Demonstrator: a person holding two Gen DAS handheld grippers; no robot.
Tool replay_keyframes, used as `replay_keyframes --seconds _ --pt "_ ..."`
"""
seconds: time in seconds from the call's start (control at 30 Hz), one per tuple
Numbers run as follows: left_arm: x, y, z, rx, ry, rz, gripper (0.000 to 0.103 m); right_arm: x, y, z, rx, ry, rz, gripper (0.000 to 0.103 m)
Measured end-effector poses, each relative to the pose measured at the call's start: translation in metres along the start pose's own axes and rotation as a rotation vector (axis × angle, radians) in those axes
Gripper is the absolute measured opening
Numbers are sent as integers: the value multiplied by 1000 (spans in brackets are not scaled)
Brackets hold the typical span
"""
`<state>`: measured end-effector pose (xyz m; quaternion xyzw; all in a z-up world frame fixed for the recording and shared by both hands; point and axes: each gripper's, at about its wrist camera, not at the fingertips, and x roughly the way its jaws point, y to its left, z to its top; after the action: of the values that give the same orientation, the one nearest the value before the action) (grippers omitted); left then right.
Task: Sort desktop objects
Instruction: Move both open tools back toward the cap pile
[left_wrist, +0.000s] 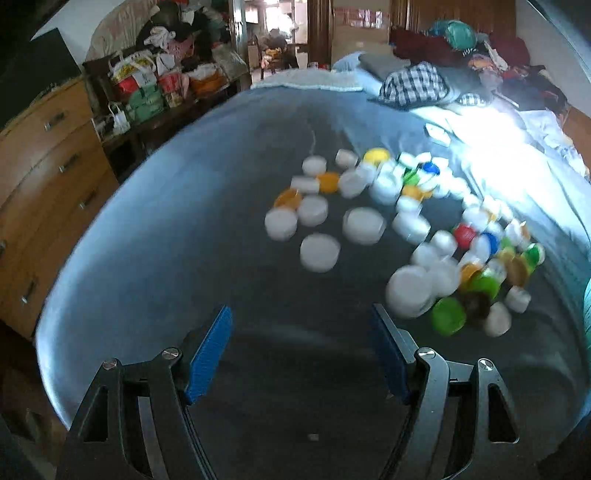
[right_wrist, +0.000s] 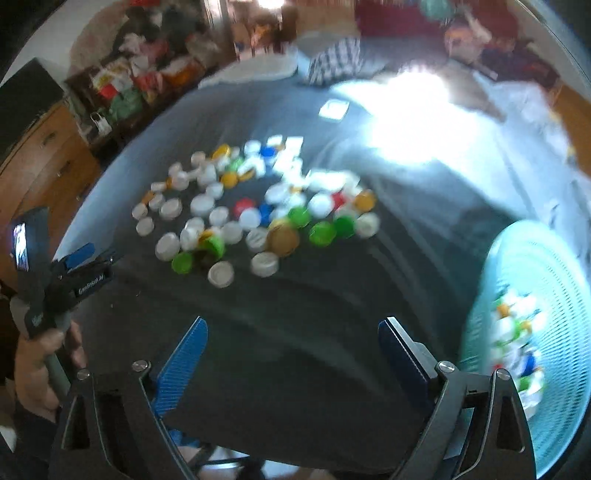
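Bottle caps lie scattered on the dark cloth, a loose band whose long axis runs from the middle left of the right wrist view toward the upper middle; most lie flat, faces up, though blur hides which way many are turned. At the right edge a pale green basket holds more caps. The right gripper hangs over bare cloth, jaws spread wide, nothing between them. The left gripper stands fairly wide too and holds nothing, the nearest white cap just past its right finger. A hand holds it at the lower left
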<state>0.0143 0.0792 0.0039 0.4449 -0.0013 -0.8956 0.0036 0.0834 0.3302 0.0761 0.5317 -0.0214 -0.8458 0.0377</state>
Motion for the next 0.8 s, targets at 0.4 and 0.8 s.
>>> replay_keyframes --seconds 0.4,0.8 --pt "23 21 -14 46 -49 103 89 94 -12 -4 159 125 -73 96" --pt "37 38 -6 -69 9 86 101 115 -38 -17 179 8 -37 103"
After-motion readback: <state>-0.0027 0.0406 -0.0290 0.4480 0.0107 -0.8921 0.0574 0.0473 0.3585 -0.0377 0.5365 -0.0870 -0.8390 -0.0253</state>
